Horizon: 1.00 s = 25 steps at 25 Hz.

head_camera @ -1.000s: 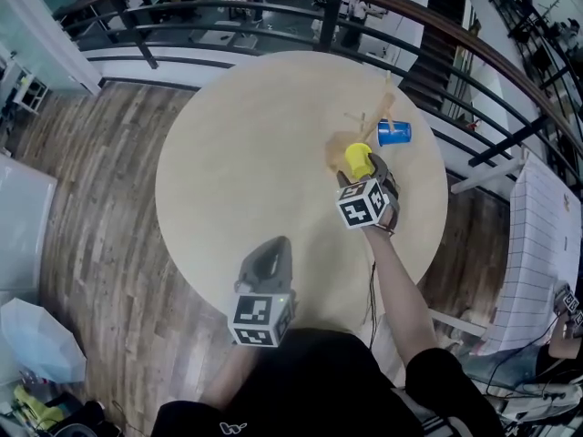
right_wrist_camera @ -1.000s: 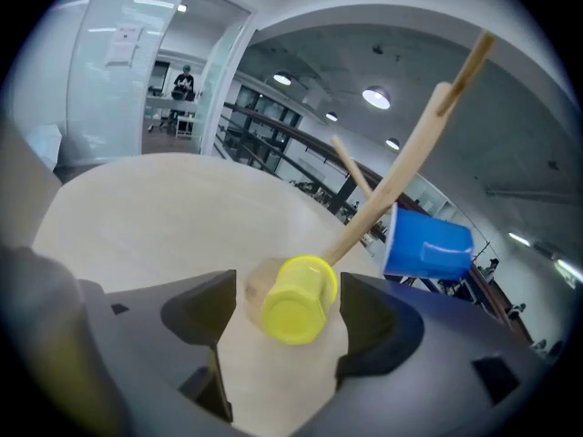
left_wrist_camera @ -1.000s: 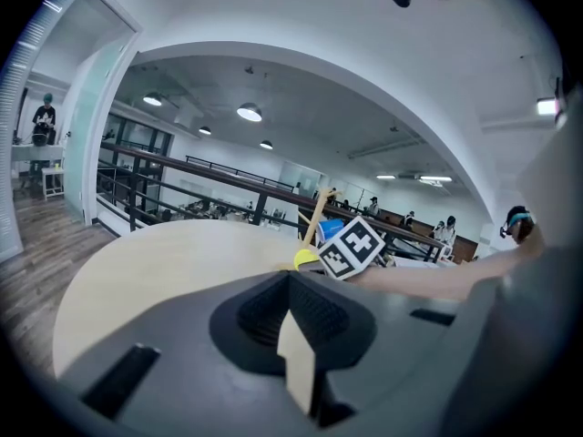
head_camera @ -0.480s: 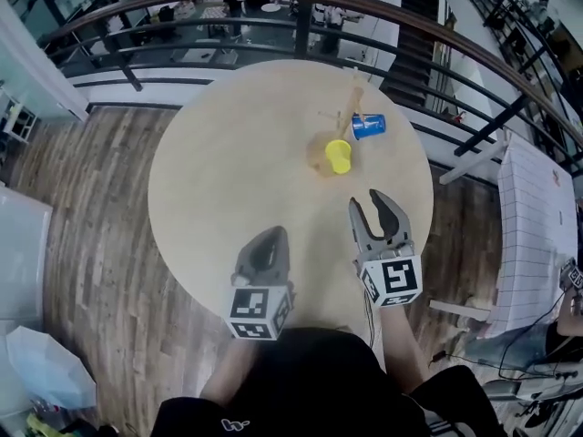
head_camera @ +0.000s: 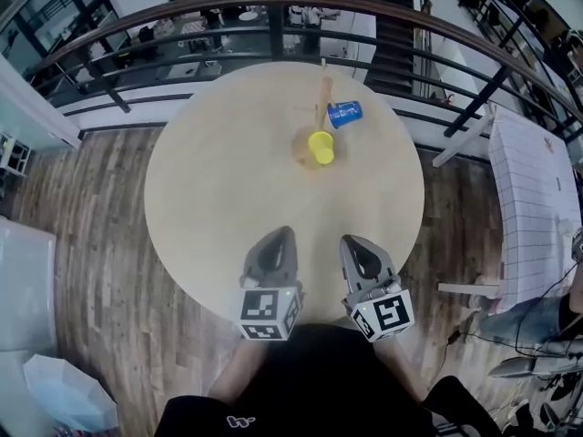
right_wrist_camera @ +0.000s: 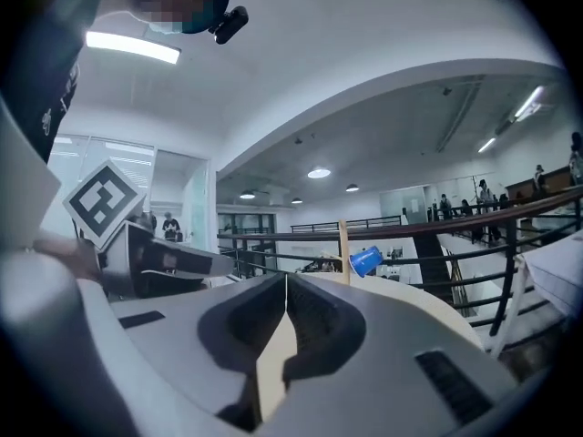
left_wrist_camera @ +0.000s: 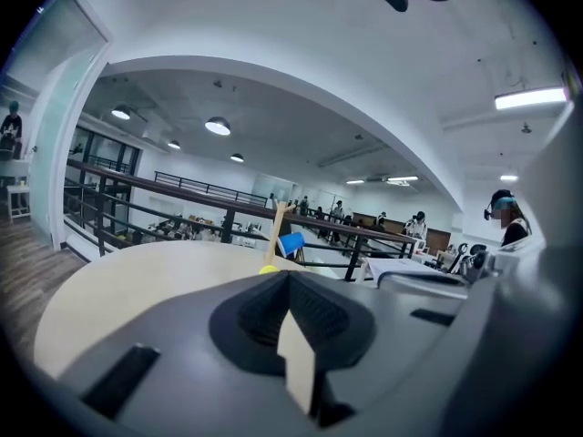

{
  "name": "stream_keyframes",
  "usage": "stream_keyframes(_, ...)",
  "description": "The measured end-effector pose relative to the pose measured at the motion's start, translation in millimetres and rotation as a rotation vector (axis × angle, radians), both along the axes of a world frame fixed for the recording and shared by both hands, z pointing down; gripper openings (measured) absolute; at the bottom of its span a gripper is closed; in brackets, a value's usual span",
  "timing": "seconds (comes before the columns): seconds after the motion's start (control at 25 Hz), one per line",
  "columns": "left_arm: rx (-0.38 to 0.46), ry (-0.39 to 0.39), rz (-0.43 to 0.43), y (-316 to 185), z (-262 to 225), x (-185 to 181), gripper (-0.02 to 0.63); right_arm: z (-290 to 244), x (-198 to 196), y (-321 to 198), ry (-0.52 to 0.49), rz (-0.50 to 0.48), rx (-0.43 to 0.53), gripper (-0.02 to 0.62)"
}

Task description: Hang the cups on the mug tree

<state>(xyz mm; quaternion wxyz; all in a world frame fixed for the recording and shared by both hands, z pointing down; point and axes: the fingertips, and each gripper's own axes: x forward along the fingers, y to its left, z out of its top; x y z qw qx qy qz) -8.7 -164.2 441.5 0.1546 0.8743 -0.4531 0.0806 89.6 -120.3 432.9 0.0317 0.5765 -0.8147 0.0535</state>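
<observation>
The wooden mug tree (head_camera: 322, 98) stands at the far side of the round table (head_camera: 228, 153). A blue cup (head_camera: 344, 113) hangs on its right, tilted sideways. A yellow cup (head_camera: 321, 147) sits low on the tree's near side; whether a peg carries it is hidden. My left gripper (head_camera: 281, 235) and right gripper (head_camera: 352, 242) are side by side over the table's near edge, both shut with nothing in them, well short of the tree. The left gripper view shows the tree post (left_wrist_camera: 276, 233), blue cup (left_wrist_camera: 291, 243) and a sliver of the yellow cup (left_wrist_camera: 268, 269). The right gripper view shows the post (right_wrist_camera: 344, 248) and blue cup (right_wrist_camera: 365, 260).
A dark metal railing (head_camera: 273, 7) curves round behind the table. Wooden floor (head_camera: 82, 208) lies to the left. A white table with a grid-lined sheet (head_camera: 533, 208) stands at the right, past the railing.
My right gripper let go of the yellow cup at the tree, drew back to the near edge beside the left gripper, and its jaws went from open to shut. The yellow cup stayed at the tree.
</observation>
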Motion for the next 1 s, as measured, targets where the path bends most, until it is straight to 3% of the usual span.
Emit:
stream_keyframes(0.16,0.027,-0.008,0.022,2,-8,9,0.0,-7,7,-1,0.005,0.018,0.021,0.013)
stream_keyframes(0.36,0.039,-0.013,0.03,5,-10,15,0.0,-8,15,0,-0.059,0.024,0.023,0.01)
stream_keyframes(1.0,0.035,-0.018,0.044,4,-8,20,0.0,0,17,-9,-0.016,0.03,-0.012,0.009)
